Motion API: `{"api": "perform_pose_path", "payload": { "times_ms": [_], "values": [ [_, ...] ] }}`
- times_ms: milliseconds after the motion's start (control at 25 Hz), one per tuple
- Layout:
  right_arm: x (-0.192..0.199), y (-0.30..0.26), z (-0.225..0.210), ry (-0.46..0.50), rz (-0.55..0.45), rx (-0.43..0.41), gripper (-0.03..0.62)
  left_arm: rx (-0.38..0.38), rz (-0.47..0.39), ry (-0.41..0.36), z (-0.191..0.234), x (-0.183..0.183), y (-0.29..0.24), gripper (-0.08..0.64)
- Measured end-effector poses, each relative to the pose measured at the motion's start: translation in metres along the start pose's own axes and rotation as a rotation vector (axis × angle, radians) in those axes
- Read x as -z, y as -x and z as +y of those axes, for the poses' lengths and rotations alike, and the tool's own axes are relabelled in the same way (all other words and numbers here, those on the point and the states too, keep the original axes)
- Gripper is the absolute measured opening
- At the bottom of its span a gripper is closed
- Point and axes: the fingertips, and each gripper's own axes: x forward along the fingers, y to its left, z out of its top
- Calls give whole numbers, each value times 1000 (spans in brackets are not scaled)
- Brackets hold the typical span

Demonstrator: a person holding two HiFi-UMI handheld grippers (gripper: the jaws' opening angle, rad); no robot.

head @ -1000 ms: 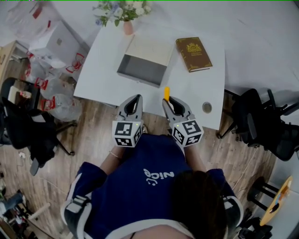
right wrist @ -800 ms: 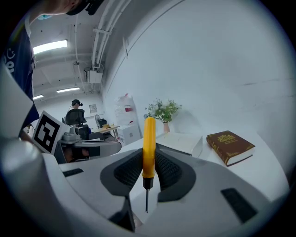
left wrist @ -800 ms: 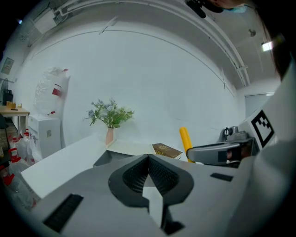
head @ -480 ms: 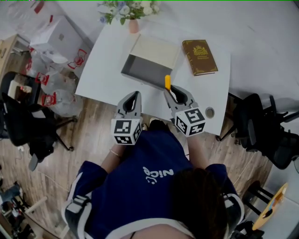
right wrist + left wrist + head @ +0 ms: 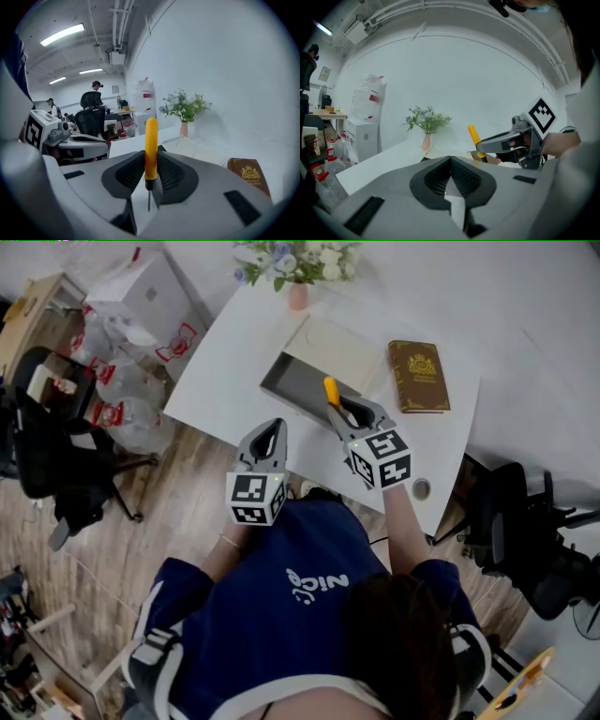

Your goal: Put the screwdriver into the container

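Note:
A yellow-handled screwdriver (image 5: 331, 390) stands between the jaws of my right gripper (image 5: 349, 412), which is shut on it. In the right gripper view the handle (image 5: 151, 149) points up and away, and the thin metal tip points back toward the camera. The screwdriver's handle hangs over the near right part of the grey open container (image 5: 298, 382), whose pale lid (image 5: 343, 345) lies just behind. My left gripper (image 5: 271, 430) is shut with nothing in it, over the table's front edge, left of the right one. From the left gripper view the screwdriver (image 5: 474, 135) shows in the right gripper (image 5: 499, 140).
A brown book (image 5: 419, 376) lies right of the container on the white table (image 5: 220, 381). A vase of flowers (image 5: 298, 292) stands at the back edge. A round cable hole (image 5: 421, 488) is near the front right corner. Black chairs (image 5: 56, 465) and bags flank the table.
My right gripper has carried the screwdriver forward from the table's front edge to above the container. The left gripper has stayed near the front edge.

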Motion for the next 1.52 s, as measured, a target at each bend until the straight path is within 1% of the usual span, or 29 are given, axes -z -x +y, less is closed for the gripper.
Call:
{"api": "perform_pose_path", "payload": {
  "times_ms": [160, 280, 520, 880, 1040, 1160, 1520],
  "values": [
    [-9, -18, -2, 61, 30, -34, 97, -28, -4, 3, 6, 0, 2, 17],
    [-10, -37, -7, 88, 54, -57, 97, -64, -9, 11, 14, 0, 4, 17],
    [-3, -73, -15, 100, 116, -80, 97, -140, -9, 37, 33, 5, 15, 17],
    [20, -123, -17, 91, 232, -116, 97, -211, -11, 57, 49, 8, 18, 17],
    [34, -137, -23, 108, 291, -117, 97, -250, -4, 65, 58, 12, 23, 17],
    [46, -147, -25, 97, 327, -131, 97, -277, -5, 67, 63, 12, 28, 17],
    [68, -166, -29, 83, 390, -140, 97, -328, -6, 75, 71, 9, 34, 17]
  ]
}}
